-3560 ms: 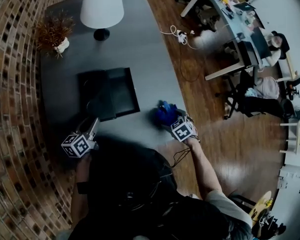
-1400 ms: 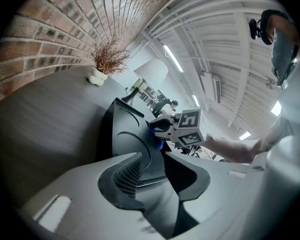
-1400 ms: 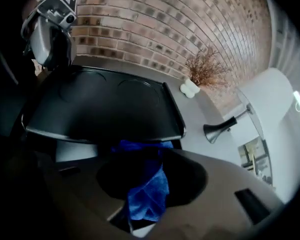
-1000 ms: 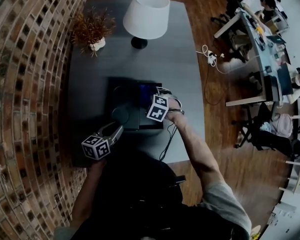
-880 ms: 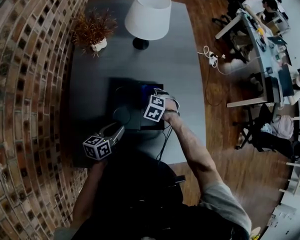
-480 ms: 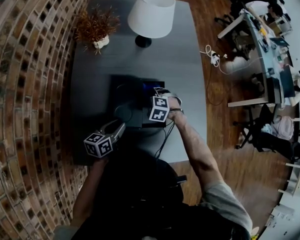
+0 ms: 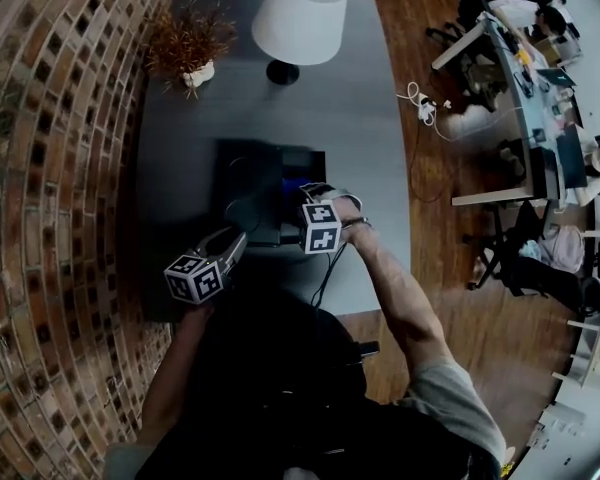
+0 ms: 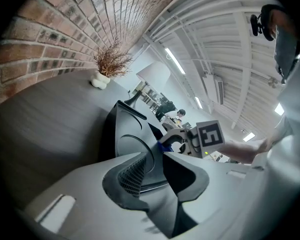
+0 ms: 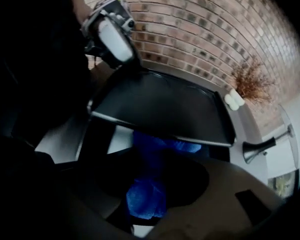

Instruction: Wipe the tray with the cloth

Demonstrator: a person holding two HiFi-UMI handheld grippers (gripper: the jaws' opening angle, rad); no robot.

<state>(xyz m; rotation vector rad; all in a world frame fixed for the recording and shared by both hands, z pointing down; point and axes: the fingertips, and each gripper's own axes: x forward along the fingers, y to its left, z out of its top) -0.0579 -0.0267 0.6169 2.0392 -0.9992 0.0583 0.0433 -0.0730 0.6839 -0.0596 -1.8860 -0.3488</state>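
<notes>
Tray gripped at left, cloth pinched at right.
Left gripper (image 8: 157, 169) was clamped on the near-left rim of the dark tray (image 7: 250, 183), which sat on the grey table (image 7: 370, 118). In the tray, at its right side, lay a bunched blue cloth (image 9: 145, 199). The right gripper (image 7: 308, 194) pointed steeply down, and its jaws had just been closing on the cloth, folds caught between them.
</notes>
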